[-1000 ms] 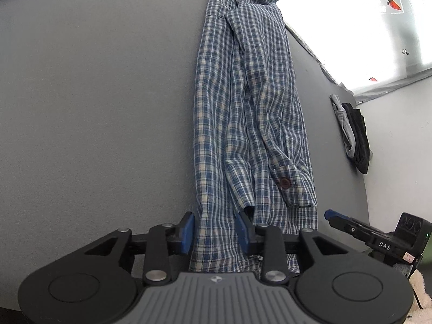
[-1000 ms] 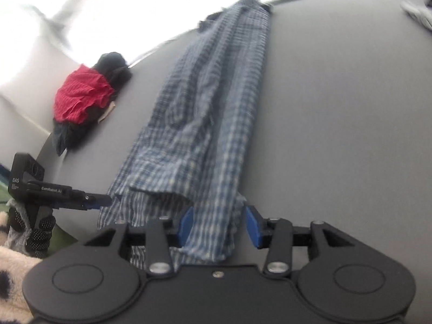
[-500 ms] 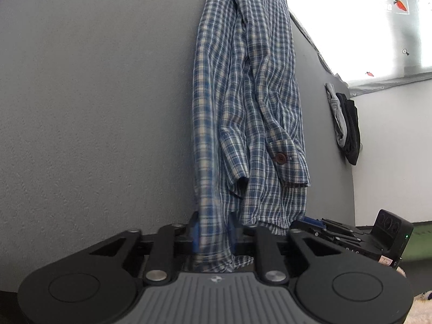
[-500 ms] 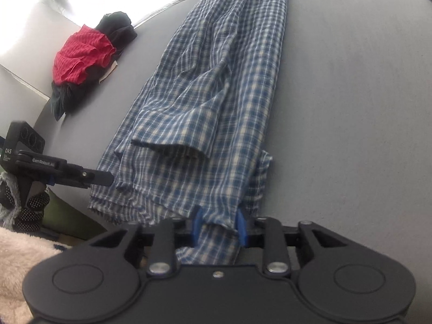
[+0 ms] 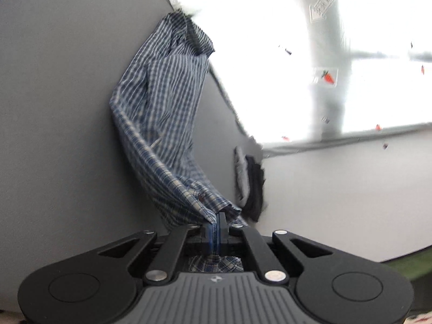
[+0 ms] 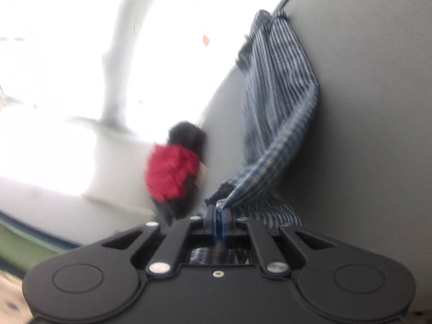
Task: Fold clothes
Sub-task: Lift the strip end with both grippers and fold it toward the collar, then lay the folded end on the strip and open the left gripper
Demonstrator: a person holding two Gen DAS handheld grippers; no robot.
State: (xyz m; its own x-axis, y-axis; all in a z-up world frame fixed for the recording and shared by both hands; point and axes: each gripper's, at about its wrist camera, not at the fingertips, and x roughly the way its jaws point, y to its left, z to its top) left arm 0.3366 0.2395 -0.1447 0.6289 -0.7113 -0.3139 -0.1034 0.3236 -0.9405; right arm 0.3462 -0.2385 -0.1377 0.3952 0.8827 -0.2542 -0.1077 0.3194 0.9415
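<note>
Plaid shirt (image 5: 162, 124) hangs lifted off the grey desk (image 5: 54, 108), its hem pinched in both left gripper (image 5: 215, 225) and right gripper (image 6: 218, 217). Red-and-black clothes (image 6: 172, 172) lie nearby at the desk's edge, against a bright window.

- The blue-and-white plaid shirt (image 5: 162, 113) is a button-up folded lengthwise into a long narrow strip.
- Its collar end lies on the grey surface at the far edge.
- Its near end is raised off the surface and bunched, so the cloth sags in a curve between.
- In the right wrist view the shirt (image 6: 280, 102) is blurred.
</note>
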